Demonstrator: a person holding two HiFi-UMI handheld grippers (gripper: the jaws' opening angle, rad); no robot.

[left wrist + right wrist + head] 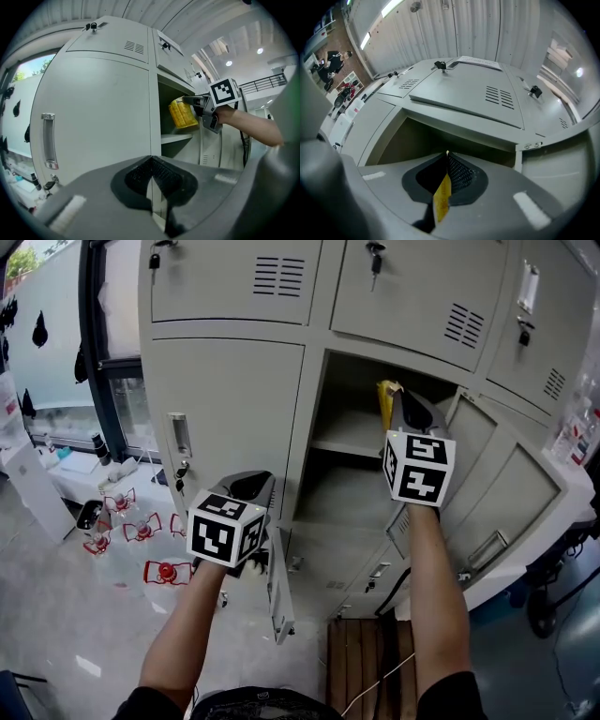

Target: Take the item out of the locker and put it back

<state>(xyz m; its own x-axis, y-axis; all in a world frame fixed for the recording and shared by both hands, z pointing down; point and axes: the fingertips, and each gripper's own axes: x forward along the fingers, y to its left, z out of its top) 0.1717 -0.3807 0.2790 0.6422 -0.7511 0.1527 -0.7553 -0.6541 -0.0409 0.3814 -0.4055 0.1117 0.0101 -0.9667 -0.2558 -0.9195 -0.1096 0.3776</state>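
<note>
The yellow packet [387, 399] hangs just inside the mouth of the locker's [230, 390] open compartment, above its inner shelf [349, 444], pinched by one thin edge between the closed jaws of the right gripper [401, 397]. To the left and lower, the left gripper [251, 486] is held in front of the neighbouring shut door [225, 418]. Its jaws are drawn together on nothing, with only a sliver of pale locker showing between the pads.
</note>
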